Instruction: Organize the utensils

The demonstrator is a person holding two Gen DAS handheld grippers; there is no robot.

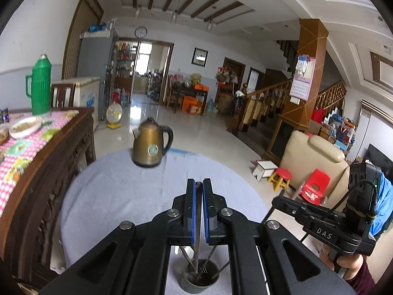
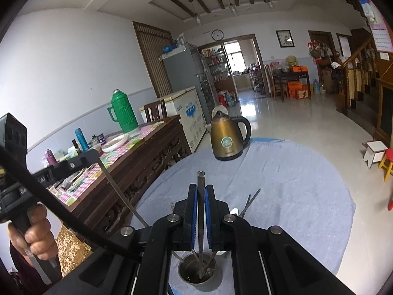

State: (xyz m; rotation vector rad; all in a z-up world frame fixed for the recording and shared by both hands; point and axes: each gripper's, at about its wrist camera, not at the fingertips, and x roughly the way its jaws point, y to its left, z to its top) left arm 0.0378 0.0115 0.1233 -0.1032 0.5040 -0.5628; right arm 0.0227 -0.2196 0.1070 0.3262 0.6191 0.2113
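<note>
Both grippers clamp a thin metal utensil, each above the same grey holder cup.

Left wrist view: left gripper (image 1: 199, 184) clenched on a slim utensil (image 1: 198, 221), its blue pads pressed to the shaft. The shaft runs nearly straight down the frame's centre line, and its lower end reaches into the holder cup (image 1: 200, 279) at bottom centre, among several other utensils already leaning there. Which kind of utensil it is cannot be told.

Right wrist view: right gripper (image 2: 201, 189) likewise clenched on a flat metal handle (image 2: 201, 196); the tip pokes above the pads, and the long axis drops straight toward the cup (image 2: 200, 274) at bottom centre. The lower end appears inside the rim.

Key relation: the cup sits directly below each tool, in line with each shaft. Neither hand looks clearly nearer.

More utensils (image 2: 250, 201) lie loose on the pale blue cloth (image 2: 294, 184), right of centre, closer to the right gripper. The kettle (image 2: 228, 137) stands well apart, upper centre.

Judgement: a release would likely drop both in cleanly.
</note>
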